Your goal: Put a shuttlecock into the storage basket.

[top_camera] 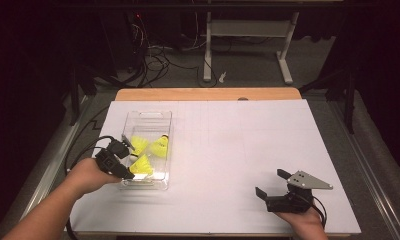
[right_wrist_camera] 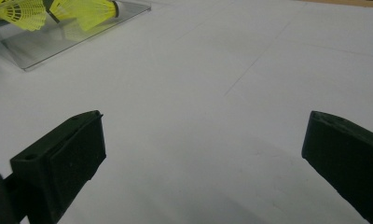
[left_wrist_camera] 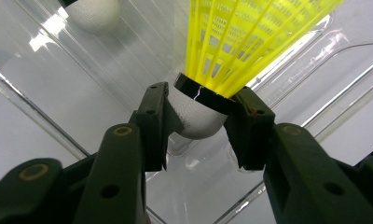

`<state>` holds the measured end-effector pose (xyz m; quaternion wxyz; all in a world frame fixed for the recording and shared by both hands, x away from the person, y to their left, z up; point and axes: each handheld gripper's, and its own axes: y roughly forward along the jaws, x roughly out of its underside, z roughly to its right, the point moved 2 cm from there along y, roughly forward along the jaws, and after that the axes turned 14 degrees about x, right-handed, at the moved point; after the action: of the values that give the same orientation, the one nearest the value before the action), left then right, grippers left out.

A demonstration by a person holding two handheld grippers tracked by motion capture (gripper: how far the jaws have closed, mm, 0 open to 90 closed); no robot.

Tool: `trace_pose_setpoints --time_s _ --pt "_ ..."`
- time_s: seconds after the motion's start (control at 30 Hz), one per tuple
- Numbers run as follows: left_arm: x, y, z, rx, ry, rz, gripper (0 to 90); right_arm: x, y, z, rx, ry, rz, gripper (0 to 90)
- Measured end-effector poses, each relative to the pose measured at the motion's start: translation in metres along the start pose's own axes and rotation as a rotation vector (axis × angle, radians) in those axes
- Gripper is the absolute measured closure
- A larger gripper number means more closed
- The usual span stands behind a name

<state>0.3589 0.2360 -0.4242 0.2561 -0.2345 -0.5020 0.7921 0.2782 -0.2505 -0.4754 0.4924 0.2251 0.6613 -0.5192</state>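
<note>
1. the counter (top_camera: 228, 150) carries a clear plastic bin (top_camera: 148, 116) near its left edge.
2. the bin holds three yellow shuttlecocks; two (top_camera: 158, 146) lie loose toward its middle.
3. the right hand-held gripper (top_camera: 272, 186) rests on the counter well apart from the bin, jaws spread wide with nothing between.
4. the left hand-held gripper (left_wrist_camera: 198, 128) reaches into the bin, clamped on the white cork of the third shuttlecock (left_wrist_camera: 198, 116).

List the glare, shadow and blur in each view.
High view: table bright, room behind dark, bin glinting. Left gripper view: white glare streaks on the bin wall; shuttlecock sharp between the left gripper. Right gripper view: soft overall, shuttlecocks blurred, faint shadow under the right gripper.
</note>
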Motion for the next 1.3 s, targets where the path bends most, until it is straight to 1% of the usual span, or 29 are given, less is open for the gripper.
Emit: trace_pose_setpoints --time_s 0.1,0.13,0.17,0.23,0.27,0.37,0.5,0.57,0.6,0.7,0.8,0.9,1.0,1.03,1.1,1.17,1.27,1.3 --pt "0.000 0.000 0.001 0.010 0.002 0.005 58.8 0.000 0.000 0.000 0.001 0.000 0.002 0.1" --pt "0.000 0.000 0.002 0.010 0.012 0.002 56.7 0.000 0.000 0.000 0.001 0.002 0.002 0.1" --pt "-0.001 -0.001 0.002 0.011 0.017 0.010 54.8 0.000 -0.001 0.001 0.000 0.003 0.001 0.1" --pt "-0.001 -0.004 0.002 0.021 0.010 0.032 49.7 -0.001 -0.001 0.001 0.001 0.004 0.003 0.1" --pt "-0.001 -0.005 0.002 0.023 0.009 0.036 46.6 -0.001 -0.001 0.001 0.001 0.004 0.004 0.1" --pt "0.000 -0.007 0.003 0.023 0.007 0.053 43.5 -0.001 -0.002 0.000 0.001 0.005 0.003 0.1" --pt "0.000 -0.010 0.004 0.027 0.005 0.060 41.5 -0.001 -0.002 0.001 0.001 0.006 0.005 0.1" --pt "-0.001 -0.012 0.005 0.023 0.009 0.059 40.1 -0.001 -0.002 0.001 0.001 0.008 0.006 0.1" --pt "-0.002 -0.012 0.007 0.020 0.012 0.069 38.9 -0.001 -0.002 0.001 0.001 0.007 0.007 0.1" --pt "-0.005 -0.015 0.011 0.003 0.019 0.063 35.1 -0.001 -0.002 0.001 0.003 0.012 0.008 0.1" --pt "-0.007 -0.017 0.014 -0.007 0.015 0.074 31.3 -0.001 -0.002 0.001 0.002 0.014 0.010 0.1" --pt "-0.008 -0.021 0.017 -0.017 0.017 0.099 28.5 -0.001 -0.002 0.002 0.000 0.016 0.009 0.1" --pt "-0.008 -0.025 0.018 -0.008 0.011 0.141 26.0 -0.001 -0.002 0.002 -0.002 0.016 0.008 0.1" --pt "-0.008 -0.026 0.018 -0.015 0.006 0.160 25.5 -0.001 -0.002 0.002 -0.002 0.016 0.008 0.1" --pt "-0.007 -0.028 0.018 -0.019 0.007 0.177 23.0 -0.001 -0.002 0.002 -0.003 0.012 0.011 0.1" --pt "-0.006 -0.029 0.018 -0.034 0.013 0.192 20.1 -0.002 -0.002 0.002 -0.001 0.014 0.013 0.1" --pt "-0.005 -0.030 0.019 -0.024 0.016 0.232 16.0 -0.002 -0.003 0.002 0.000 0.013 0.018 0.1" --pt "-0.004 -0.032 0.019 -0.022 0.020 0.256 15.9 -0.002 -0.003 0.002 0.000 0.013 0.019 0.1"
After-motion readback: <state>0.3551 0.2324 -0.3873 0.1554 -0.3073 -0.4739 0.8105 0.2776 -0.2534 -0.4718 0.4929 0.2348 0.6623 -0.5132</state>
